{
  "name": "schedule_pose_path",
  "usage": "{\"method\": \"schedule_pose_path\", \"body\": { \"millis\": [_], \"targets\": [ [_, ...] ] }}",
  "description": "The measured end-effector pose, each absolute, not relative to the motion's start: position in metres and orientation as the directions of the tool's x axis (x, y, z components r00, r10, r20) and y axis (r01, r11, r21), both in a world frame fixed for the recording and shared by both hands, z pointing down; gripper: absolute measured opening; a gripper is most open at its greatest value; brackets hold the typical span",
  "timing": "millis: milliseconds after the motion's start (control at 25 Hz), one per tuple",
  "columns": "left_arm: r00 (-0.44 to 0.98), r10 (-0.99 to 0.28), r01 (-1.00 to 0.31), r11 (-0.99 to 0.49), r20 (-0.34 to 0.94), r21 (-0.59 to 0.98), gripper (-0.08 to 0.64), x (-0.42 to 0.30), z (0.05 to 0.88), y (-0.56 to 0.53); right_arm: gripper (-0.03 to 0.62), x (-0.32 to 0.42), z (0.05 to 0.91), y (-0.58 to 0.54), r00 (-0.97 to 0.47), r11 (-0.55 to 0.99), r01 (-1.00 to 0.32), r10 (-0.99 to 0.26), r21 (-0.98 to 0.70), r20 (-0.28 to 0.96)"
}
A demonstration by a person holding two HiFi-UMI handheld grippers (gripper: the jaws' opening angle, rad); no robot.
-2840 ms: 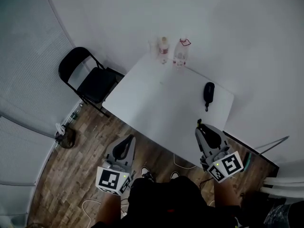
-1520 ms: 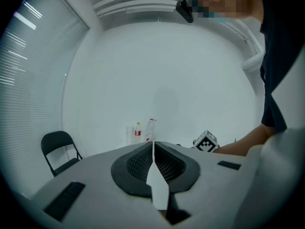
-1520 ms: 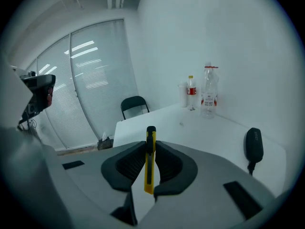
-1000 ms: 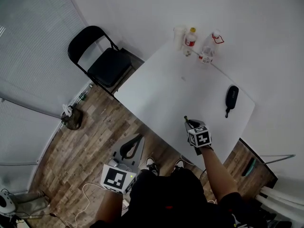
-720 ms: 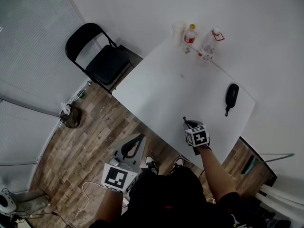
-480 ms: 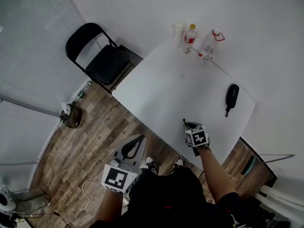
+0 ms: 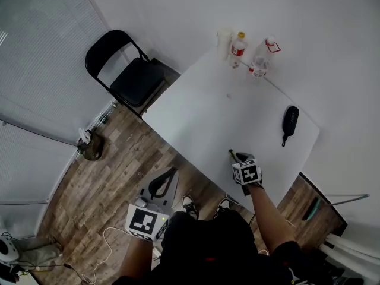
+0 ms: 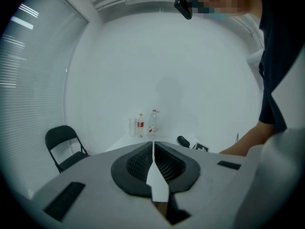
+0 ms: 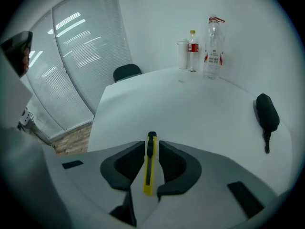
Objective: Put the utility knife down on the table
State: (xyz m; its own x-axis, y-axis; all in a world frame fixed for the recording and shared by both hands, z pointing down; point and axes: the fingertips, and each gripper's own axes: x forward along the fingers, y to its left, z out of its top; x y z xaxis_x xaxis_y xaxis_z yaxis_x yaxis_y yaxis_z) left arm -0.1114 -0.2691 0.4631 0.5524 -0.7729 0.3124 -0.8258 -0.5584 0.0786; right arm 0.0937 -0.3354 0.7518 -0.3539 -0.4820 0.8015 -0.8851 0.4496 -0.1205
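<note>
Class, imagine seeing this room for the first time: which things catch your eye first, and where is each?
The yellow utility knife stands out most, clamped between the jaws of the right gripper over the near end of the white table. Next come the black folding chair on the wooden floor left of the table and the oblong black case near its right edge.

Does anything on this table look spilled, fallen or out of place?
Nothing stands out. The bottles and the cup stand upright at the far corner, the black case lies flat near the edge, and the utility knife sits straight in the right claw.
</note>
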Motion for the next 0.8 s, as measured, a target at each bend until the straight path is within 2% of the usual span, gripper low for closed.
{"method": "schedule_pose_path", "body": {
  "millis": [200,320,440,600,800],
  "targets": [
    [0.570,-0.772,-0.814,-0.578,0.282,0.065,0.031,-0.107,0.452,-0.262,0.084,0.104,0.679,-0.343,-0.359,0.403,-0.910,-0.644,-0.099,0.676],
    [0.579,-0.764,-0.804,-0.594,0.285,0.040,0.031,-0.104,0.442,-0.258,0.051,0.105,0.611,-0.340,-0.401,0.407,-0.906,-0.730,-0.121,0.553],
    [0.598,-0.766,-0.793,-0.608,0.238,0.035,0.031,-0.097,0.430,-0.253,0.034,0.098,0.547,-0.325,-0.473,0.466,-0.875,-0.765,-0.131,0.437],
    [0.617,-0.765,-0.781,-0.623,0.184,0.027,0.031,-0.089,0.407,-0.246,0.026,0.100,0.467,-0.301,-0.494,0.491,-0.867,-0.820,-0.090,0.287],
    [0.631,-0.762,-0.769,-0.639,0.142,-0.008,0.031,-0.083,0.385,-0.235,0.023,0.103,0.398,-0.267,-0.501,0.505,-0.863,-0.848,-0.023,0.174]
  ]
}}
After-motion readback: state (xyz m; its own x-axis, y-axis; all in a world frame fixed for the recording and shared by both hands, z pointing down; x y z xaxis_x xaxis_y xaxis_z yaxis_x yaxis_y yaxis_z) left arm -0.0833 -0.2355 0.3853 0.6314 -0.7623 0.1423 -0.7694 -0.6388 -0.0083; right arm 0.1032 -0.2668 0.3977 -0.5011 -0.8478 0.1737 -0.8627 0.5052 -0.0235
